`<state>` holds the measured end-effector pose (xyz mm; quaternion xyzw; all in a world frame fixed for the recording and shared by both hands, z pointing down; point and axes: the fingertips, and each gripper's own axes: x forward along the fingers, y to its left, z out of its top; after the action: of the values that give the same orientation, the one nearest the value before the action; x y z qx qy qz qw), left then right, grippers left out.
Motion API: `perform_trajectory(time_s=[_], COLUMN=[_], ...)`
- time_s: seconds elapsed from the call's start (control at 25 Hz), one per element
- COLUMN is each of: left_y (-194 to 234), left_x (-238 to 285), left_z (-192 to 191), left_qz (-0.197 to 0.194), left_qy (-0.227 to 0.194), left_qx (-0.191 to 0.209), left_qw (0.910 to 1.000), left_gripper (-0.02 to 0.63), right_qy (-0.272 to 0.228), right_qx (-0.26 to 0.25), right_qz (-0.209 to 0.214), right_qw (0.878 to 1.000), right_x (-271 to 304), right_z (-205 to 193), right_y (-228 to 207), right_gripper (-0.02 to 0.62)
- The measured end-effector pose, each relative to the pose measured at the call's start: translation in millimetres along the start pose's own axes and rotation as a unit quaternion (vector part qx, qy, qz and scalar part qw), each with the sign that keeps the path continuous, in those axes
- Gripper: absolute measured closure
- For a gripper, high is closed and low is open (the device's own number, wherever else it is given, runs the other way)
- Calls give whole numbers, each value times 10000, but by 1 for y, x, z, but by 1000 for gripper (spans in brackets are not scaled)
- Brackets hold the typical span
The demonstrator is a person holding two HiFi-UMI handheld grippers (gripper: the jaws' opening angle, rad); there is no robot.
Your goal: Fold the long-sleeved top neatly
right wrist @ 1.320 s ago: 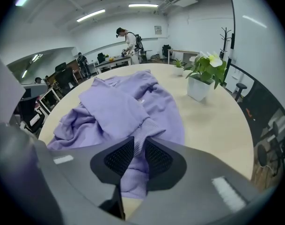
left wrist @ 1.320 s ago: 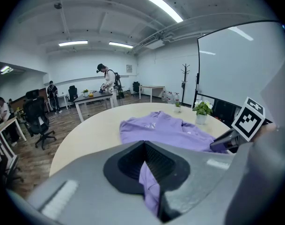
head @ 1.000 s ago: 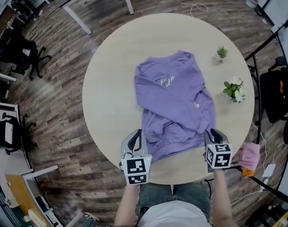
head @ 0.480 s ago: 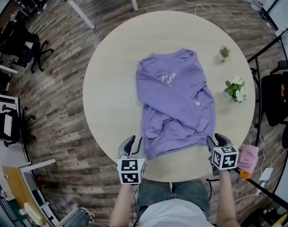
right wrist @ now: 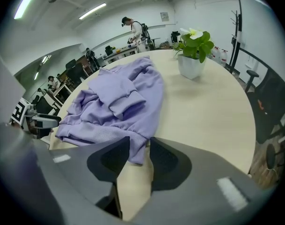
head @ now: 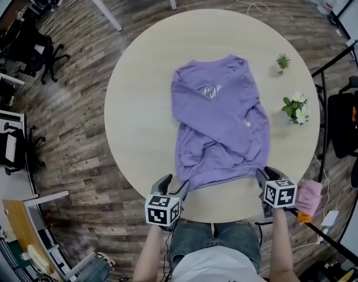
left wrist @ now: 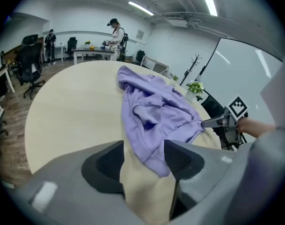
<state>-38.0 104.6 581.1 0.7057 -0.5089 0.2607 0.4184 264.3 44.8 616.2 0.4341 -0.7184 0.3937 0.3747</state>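
Purple top on beige table

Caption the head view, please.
Left gripper open, right gripper, jaws just closing, each around a hem corner of the purple long-sleeved top.

Both arms reached forward, grippers tilted steeply down. The left gripper stood with jaws wide apart. The right gripper had its jaws just closing, and a hem corner of the top lay unpinched between each pair.
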Motion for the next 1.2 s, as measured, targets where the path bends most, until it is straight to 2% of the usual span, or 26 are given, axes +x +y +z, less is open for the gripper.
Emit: perform_trajectory(time_s=[0.12,0.28,0.56,0.72,0.84,1.04,1.2], left_y=[-11,-19,-17,-15,-16,-17,-10], left_x=[7,13,18,22,24,22,6], left_z=[-12,-23,-23,-22,-20,-14,-8], left_qz=[-280,-435,-464,-390,-402,-552,-841], left_qy=[261,501,534,540,529,531,483], left_qx=[-39,-152,-331,-276,-160,70,178], left_qw=[9993,9977,9969,9974,9977,9970,9951], left_gripper=[334,347,378,423,487,549,555], right_qy=[43,88,-10,41,69,157,269], right_qx=[24,63,194,56,40,88,-276], right_qz=[3,66,157,53,54,125,243], right_qw=[10000,9999,9997,10000,10000,9998,9990], right_x=[2,4,5,7,8,0,-19], right_z=[-4,-9,-8,-9,-8,-9,-8], right_y=[0,2,5,5,6,8,13], right_gripper=[448,479,454,478,536,543,543])
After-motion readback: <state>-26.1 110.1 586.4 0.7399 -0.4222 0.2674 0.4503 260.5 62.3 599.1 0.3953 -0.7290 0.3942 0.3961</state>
